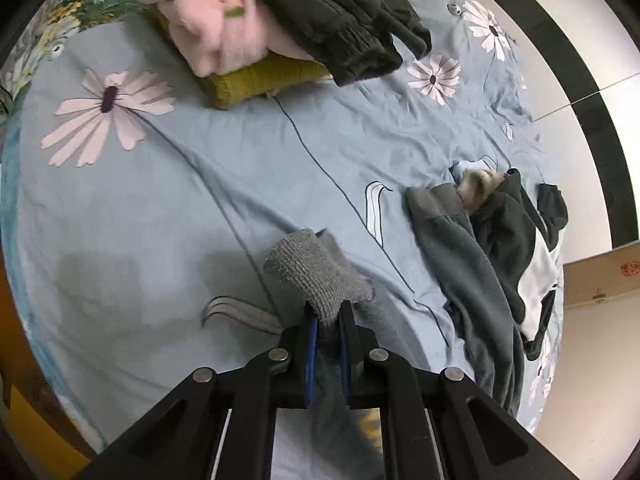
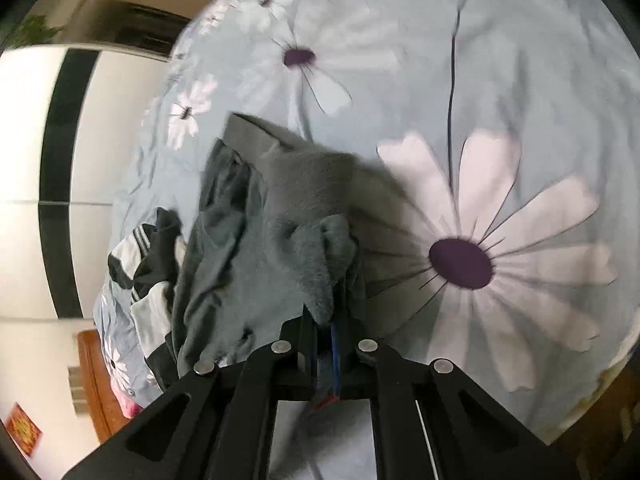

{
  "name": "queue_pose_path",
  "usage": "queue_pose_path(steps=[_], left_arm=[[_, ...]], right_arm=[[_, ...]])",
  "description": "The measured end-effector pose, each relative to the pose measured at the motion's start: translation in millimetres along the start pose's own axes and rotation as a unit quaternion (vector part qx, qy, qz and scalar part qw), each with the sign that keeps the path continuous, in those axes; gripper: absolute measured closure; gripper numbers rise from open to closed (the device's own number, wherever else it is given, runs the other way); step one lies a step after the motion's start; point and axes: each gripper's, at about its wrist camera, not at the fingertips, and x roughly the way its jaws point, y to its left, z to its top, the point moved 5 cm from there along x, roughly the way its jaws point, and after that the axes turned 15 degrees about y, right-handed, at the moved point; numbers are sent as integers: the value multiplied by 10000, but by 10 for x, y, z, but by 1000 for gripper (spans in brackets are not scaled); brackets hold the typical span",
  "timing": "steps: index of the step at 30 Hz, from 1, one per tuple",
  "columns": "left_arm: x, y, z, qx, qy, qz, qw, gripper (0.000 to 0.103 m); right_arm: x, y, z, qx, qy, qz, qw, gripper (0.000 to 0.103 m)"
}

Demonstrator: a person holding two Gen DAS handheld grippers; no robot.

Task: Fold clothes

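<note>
The left tongs [image 1: 328, 316] were clamped on the ribbed cuff of a grey garment [image 1: 320, 272], the knitted edge bunched up just ahead of the blue-lined jaws and the rest of the cloth trailing back under them onto the bed sheet [image 1: 168, 208]. The sheet was pale blue with large white daisies. Well ahead of these tongs and to their left lay a stack of clothes: a pink fleece [image 1: 216, 28] on an olive-yellow piece [image 1: 256, 80], with a dark cuffed garment [image 1: 328, 16] draped over both. Off to the right sat a loose heap of a grey-blue fleece [image 1: 460, 264] and a black-and-white jacket [image 1: 536, 280].

The right tongs [image 2: 328, 320] were closed on a fold of the grey garment [image 2: 288, 208], which spread forward and to their left across the sheet [image 2: 520, 80], its waistband at the far end. Further left of these tongs lay the black-and-white jacket [image 2: 148, 276]. A large daisy [image 2: 460, 264] was printed just to their right.
</note>
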Motion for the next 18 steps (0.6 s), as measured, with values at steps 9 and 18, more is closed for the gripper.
queue_pose_path(steps=[9,18], left_arm=[[447,467,-92,-293,679,407,9964,93],[104,422,62,-181,959,-35,9952,62]], right_arm=[[302,-288,38,168,390,-844,9955,98],[-27,132,-28,-307,-49,-1728,9845,64]])
